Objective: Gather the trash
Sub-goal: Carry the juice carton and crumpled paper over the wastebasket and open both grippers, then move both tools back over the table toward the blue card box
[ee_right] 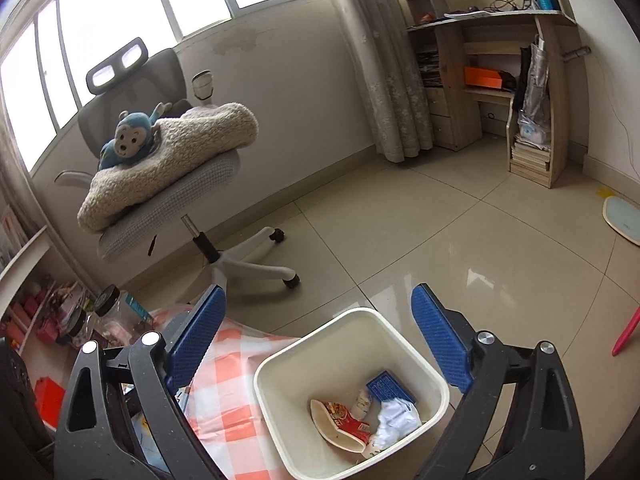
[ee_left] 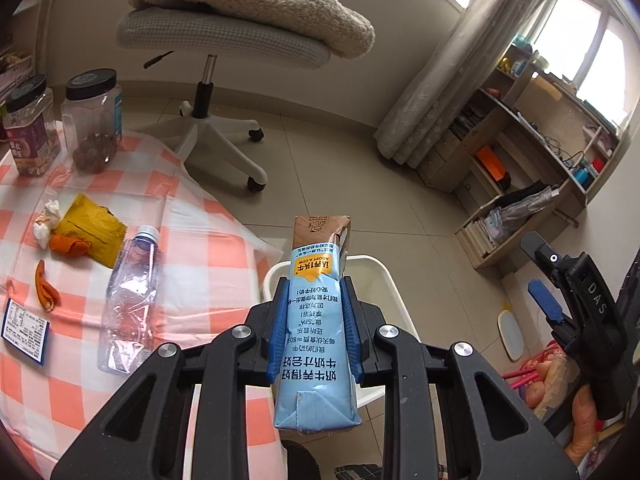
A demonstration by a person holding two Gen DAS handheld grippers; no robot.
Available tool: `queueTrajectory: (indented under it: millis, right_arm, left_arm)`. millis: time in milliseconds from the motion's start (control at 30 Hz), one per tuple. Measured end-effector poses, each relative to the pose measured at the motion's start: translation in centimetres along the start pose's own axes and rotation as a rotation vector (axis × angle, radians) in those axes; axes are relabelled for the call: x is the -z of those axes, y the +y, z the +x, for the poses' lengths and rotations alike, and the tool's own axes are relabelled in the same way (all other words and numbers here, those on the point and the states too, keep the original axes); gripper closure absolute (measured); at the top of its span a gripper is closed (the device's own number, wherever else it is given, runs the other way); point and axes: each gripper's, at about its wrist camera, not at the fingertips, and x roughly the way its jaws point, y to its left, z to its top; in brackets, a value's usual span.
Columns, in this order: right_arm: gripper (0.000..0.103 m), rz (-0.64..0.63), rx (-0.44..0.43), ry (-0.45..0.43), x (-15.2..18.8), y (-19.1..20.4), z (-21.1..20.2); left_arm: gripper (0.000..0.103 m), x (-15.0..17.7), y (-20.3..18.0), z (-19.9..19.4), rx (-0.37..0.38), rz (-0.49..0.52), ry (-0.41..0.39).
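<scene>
At frame centre, the left gripper clamps a flattened light-blue milk carton above the white plastic bin. The right gripper, jaws wide and empty, frames that bin, lower centre.

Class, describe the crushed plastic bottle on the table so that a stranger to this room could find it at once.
Start at the table with the orange-and-white checked cloth. Near its edge on the office chair's side, beside a yellow snack wrapper, lies the crushed plastic bottle. It alone is clear, dented and lying flat; the two black-lidded jars stand upright.
</scene>
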Motion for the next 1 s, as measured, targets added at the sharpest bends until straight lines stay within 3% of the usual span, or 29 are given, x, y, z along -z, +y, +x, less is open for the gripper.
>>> queueTrajectory:
  millis: [367, 400, 467, 533, 833, 1000]
  right_arm:
    - [0.012, 0.105, 0.07, -0.021, -1.2, -4.2, -0.3]
    - [0.012, 0.106, 0.076, -0.025, -1.3, -4.4, -0.4]
    - [0.01, 0.11, 0.088, -0.029, -1.4, -4.7, -0.4]
    - [0.009, 0.103, 0.1, -0.031, -1.3, -4.6, -0.4]
    - [0.007, -0.052, 0.171, -0.075, -0.2, -1.5, -1.0]
    - [0.007, -0.167, 0.2, -0.075, 1.4, 1.3, -0.7]
  left_arm:
    - [0.077, 0.4, -5.5, 4.0, 0.062, 0.049, 0.071]
    - [0.074, 0.4, -5.5, 4.4, 0.069, 0.041, 0.084]
    - [0.057, 0.5, -5.5, 4.9, 0.068, 0.024, 0.101]
    - [0.055, 0.6, -5.3, 4.8, 0.053, 0.023, 0.1]
    - [0.032, 0.4, -4.0, 2.2, -0.085, 0.093, -0.013]
    - [0.016, 0.4, -2.8, 0.1, -0.236, 0.116, -0.128]
